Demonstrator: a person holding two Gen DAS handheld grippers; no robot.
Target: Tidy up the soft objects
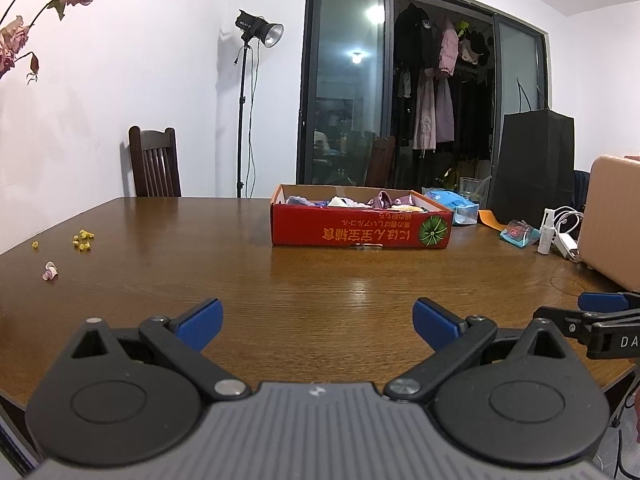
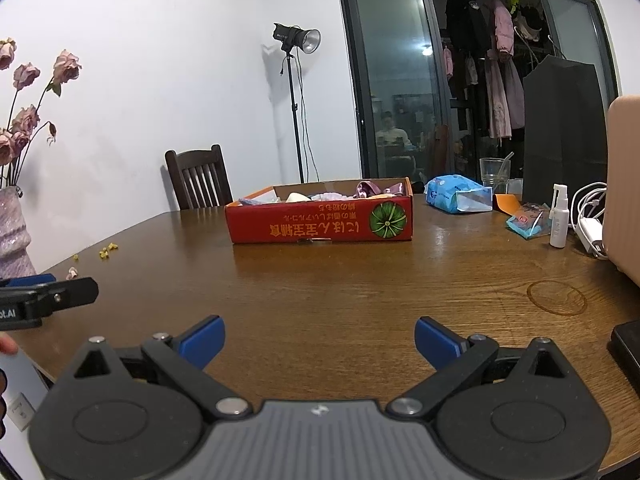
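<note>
A red cardboard box stands near the far side of the wooden table. Soft items, purple and cream fabric pieces, lie inside it. My left gripper is open and empty, low over the table's near edge, well short of the box. My right gripper is also open and empty, beside the left one. The right gripper's tip shows at the right of the left wrist view; the left gripper's tip shows at the left of the right wrist view.
A blue tissue pack, a glass, a spray bottle, a white charger, a black bag and a tan case crowd the right side. A vase and fallen petals are left.
</note>
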